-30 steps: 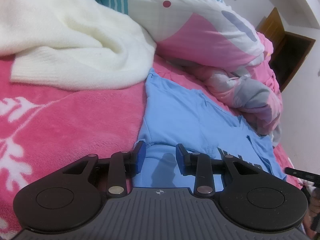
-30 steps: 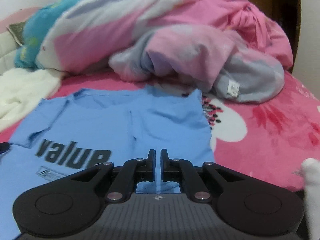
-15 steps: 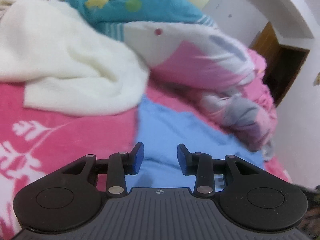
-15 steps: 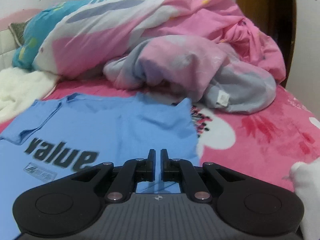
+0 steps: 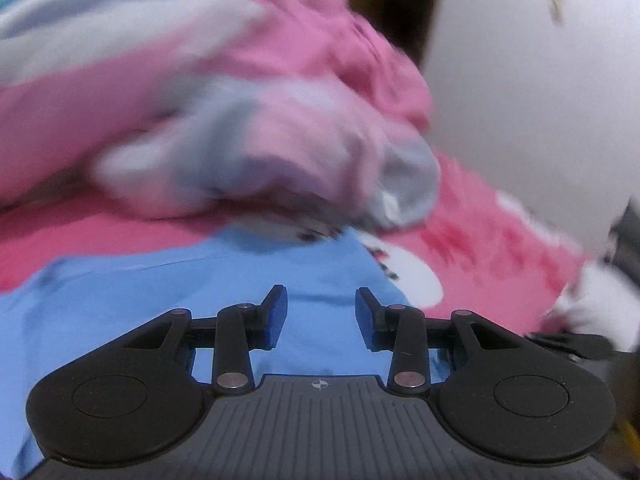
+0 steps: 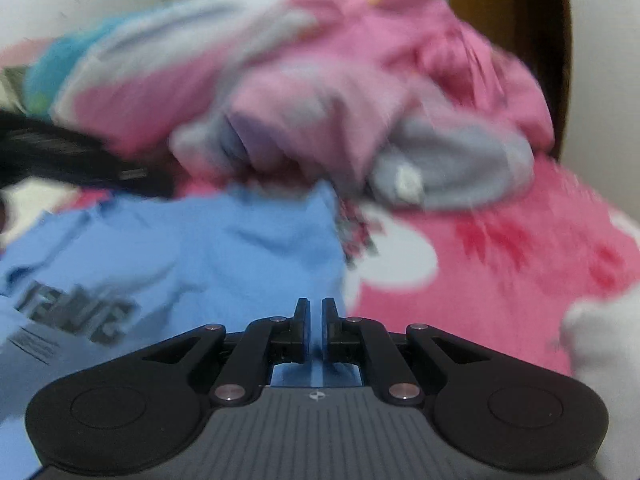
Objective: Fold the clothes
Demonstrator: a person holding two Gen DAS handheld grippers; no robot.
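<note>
Your left hand-held gripper [image 5: 320, 316] swung across the blue shirt [image 5: 168, 296], jaws spread and empty; your right hand-held gripper [image 6: 316, 330] pinches its hem, ready to fold.

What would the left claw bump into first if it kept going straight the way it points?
Probably the blue T-shirt lying on the bed: the open left claw aims down at its cloth. The picture is blurred, so depth is uncertain; the bundled quilt lies beyond.

Left gripper [image 5: 321, 318] fingers parted, right gripper [image 6: 316, 330] fingers pinched together.
</note>
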